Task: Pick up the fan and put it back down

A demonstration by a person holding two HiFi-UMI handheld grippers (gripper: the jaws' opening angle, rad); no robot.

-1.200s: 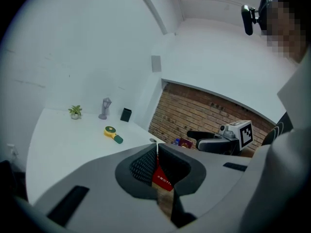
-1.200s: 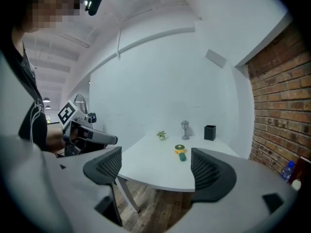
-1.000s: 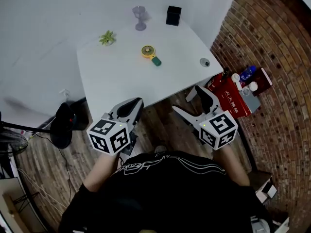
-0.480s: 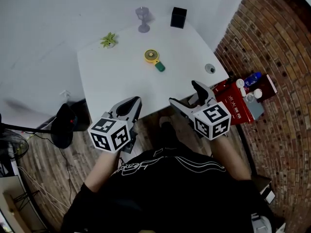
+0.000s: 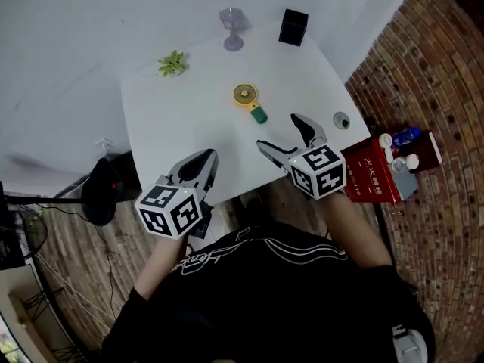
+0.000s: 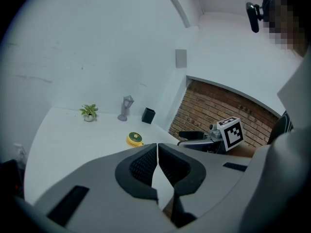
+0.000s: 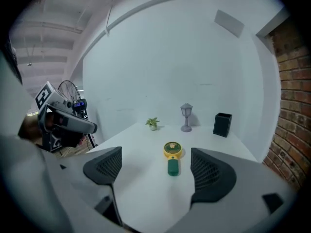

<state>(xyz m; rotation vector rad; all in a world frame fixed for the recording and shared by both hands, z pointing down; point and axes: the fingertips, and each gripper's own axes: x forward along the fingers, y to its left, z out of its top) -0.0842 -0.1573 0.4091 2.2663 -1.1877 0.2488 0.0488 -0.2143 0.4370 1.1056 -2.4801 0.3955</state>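
the fan [image 5: 250,103] lay flat near the middle of the white table [image 5: 174,119], yellow head toward the far wall and green handle toward the person. the right gripper [image 5: 277,132] hung over the table's near edge with its jaws spread wide and nothing between them, the fan straight ahead but well apart from them. the left gripper [image 5: 210,156] was at the near edge, jaws pressed together on nothing. a small plant [image 5: 172,63], a grey lamp [image 5: 232,29] and a black box [image 5: 293,26] stood along the far side.
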